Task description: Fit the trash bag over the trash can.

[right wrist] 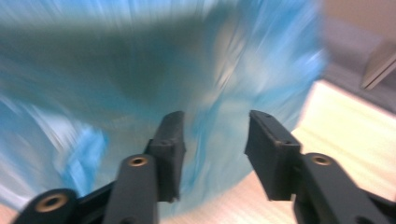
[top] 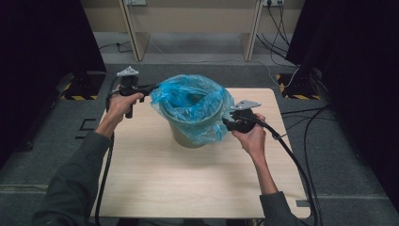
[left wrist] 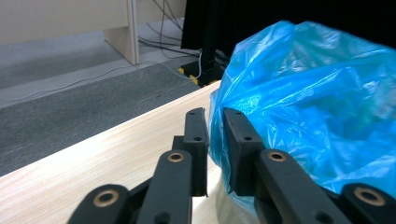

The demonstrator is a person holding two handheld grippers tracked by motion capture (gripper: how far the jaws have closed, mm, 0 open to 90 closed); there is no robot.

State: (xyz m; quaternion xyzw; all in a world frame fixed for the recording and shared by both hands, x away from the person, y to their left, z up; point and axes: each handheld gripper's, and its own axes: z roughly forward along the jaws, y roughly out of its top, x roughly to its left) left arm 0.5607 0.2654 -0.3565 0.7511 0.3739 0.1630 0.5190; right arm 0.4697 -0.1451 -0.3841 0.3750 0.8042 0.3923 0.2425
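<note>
A blue plastic bag [top: 190, 101] lines a grey-green bin [top: 188, 134] that stands on the far half of the wooden table [top: 188, 188], its loose edge folded out over the bin's rim. The left gripper [top: 153, 87] meets the bag at the far-left rim; in the left gripper view its fingers [left wrist: 196, 140] stand a narrow gap apart, with a fold of the blue film [left wrist: 303, 93] lying in that gap and against the inner face of the right-hand finger. Whether the pads press on it cannot be told. The right gripper [top: 226, 123] is at the bag's near-right side; in the blurred right gripper view its fingers [right wrist: 170, 144] stand clearly apart, the bag [right wrist: 140, 70] just ahead of their tips and nothing clamped.
</note>
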